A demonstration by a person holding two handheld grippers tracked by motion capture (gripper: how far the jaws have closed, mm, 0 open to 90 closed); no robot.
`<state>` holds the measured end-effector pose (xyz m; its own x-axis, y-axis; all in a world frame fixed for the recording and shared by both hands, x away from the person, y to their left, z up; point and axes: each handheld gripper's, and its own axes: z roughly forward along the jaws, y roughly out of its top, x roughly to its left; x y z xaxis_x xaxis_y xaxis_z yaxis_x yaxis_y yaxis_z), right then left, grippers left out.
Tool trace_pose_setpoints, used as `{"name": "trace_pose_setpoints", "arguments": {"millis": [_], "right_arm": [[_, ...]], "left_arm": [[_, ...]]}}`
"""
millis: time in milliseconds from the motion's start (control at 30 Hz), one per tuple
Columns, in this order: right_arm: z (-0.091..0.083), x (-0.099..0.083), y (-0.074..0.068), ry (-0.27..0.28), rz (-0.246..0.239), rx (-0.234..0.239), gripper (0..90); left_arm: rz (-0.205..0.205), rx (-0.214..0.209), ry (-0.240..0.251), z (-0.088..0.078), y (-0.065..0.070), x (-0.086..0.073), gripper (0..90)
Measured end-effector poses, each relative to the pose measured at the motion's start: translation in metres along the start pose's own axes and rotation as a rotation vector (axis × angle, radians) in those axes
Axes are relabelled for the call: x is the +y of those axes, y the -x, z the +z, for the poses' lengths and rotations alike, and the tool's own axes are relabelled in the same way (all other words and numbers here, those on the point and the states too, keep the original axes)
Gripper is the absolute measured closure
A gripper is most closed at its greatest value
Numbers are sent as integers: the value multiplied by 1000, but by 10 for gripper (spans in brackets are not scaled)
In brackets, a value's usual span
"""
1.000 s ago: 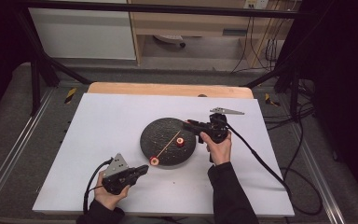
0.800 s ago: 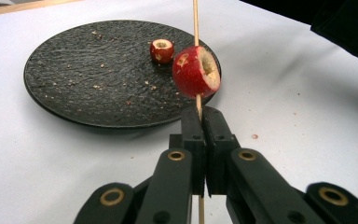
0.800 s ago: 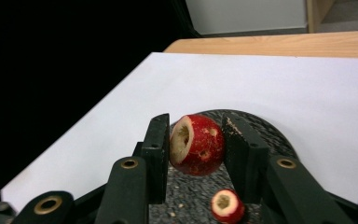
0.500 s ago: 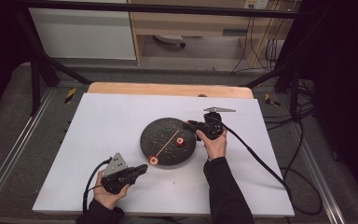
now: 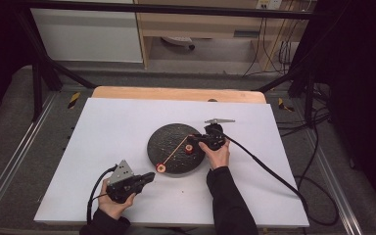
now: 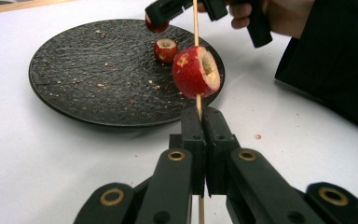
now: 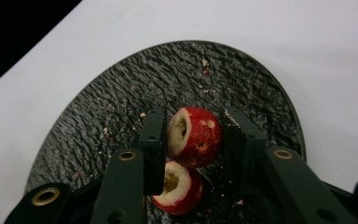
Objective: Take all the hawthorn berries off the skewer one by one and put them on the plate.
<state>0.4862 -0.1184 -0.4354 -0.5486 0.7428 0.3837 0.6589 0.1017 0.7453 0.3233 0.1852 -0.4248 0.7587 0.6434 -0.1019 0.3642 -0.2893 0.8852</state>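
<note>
We see a thin wooden skewer [image 6: 196, 28] running from the left gripper [image 6: 200, 116] up across the near edge of a dark plate [image 5: 169, 137]. A cored red fruit [image 6: 196, 71] is threaded on it, sitting partway along, just beyond the left jaws and above the plate's rim. In the high view the same fruit [image 5: 160, 168] shows at the plate's near edge, with the skewer [image 5: 178, 148] slanting from there toward the right gripper [image 5: 201, 140].

The left jaws are pressed together on the skewer's lower end, with no gap between them besides the stick itself.

Two more cored red fruits are at the right gripper. One fruit [image 7: 196, 135] sits between the right jaws; the left jaw touches its cut side, while a slight gap seems to show at the other jaw, so we cannot tell for sure whether it is pinched or merely framed. The second fruit [image 7: 178, 186] lies on the plate just under it, cored opening up. In the left gripper view that lying fruit [image 6: 166, 49] rests on the plate beyond the skewered one.

Crumbs speckle the plate. It stands on a white sheet [image 5: 112, 127] covering the table [image 5: 176, 94]. A person's hands hold both grippers from the near side.
</note>
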Motion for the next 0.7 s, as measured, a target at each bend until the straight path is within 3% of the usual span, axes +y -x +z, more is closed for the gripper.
{"name": "trace_pose_setpoints", "arguments": {"millis": [233, 367, 600, 700], "right_arm": [[9, -7, 2, -19, -13, -17, 633], [10, -8, 2, -20, -20, -29, 583], [-4, -2, -5, 19, -42, -28, 500], [-15, 1, -12, 35, -60, -15, 422]], "left_arm": [[3, 0, -4, 1, 0, 0, 882], [2, 0, -4, 1, 0, 0, 882], [1, 3, -4, 1, 0, 0, 882], [-2, 6, -4, 0, -1, 0, 882]]}}
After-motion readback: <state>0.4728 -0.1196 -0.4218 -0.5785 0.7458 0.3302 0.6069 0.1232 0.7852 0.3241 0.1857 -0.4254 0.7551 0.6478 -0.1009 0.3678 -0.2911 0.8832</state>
